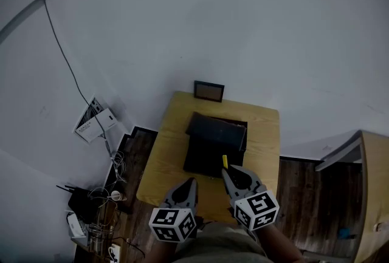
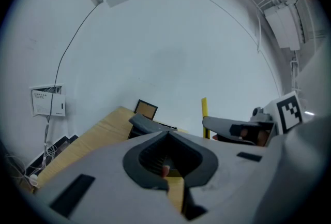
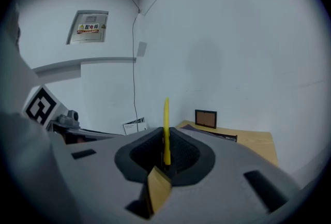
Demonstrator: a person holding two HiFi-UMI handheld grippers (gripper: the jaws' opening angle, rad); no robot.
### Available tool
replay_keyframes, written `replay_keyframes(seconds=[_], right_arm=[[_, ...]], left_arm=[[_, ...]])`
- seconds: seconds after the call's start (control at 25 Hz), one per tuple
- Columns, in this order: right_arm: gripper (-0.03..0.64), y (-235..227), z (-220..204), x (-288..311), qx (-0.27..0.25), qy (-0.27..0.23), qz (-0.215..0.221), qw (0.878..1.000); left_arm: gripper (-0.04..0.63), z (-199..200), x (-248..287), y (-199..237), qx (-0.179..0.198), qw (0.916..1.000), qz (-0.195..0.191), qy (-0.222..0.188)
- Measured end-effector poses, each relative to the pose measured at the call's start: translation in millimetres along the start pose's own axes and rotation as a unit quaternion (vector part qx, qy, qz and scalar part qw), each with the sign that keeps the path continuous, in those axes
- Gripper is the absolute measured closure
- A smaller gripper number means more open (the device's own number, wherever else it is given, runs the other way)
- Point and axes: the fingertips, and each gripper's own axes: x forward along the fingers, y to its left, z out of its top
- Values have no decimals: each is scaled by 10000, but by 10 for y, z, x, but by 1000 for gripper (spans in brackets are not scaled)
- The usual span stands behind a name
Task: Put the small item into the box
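Note:
A black box (image 1: 213,147) lies open in the middle of a light wooden table (image 1: 173,134), its dark lid (image 2: 147,123) raised at the far side. My right gripper (image 1: 226,172) hovers at the box's near right edge. It is shut on a thin yellow strip (image 3: 166,114) that stands upright between the pads; the strip also shows as a yellow strip (image 1: 225,161) from the head. My left gripper (image 1: 191,183) hangs beside it over the table's near edge, left of the box, jaws shut and holding nothing. From the left gripper view, the yellow strip (image 2: 204,113) rises from the right gripper (image 2: 220,124).
A small dark-framed picture (image 1: 208,91) stands at the table's far edge against the white wall. A wall panel (image 1: 95,119) and tangled cables (image 1: 103,204) sit on the floor to the left. A wooden cabinet (image 1: 372,195) stands at the right.

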Motion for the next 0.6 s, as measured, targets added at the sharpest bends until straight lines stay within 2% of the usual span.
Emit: replay_keyframes(seconds=[0.32,0.6], right_arm=[[584,-274,-179,390,-128,380,165,9991],[584,-479,-587,780,-364,1051,244,9935]], left_arm=[[592,-29,216,133,-179,9994,286,46],[592,-115,358,241,-259,9988,376,185]])
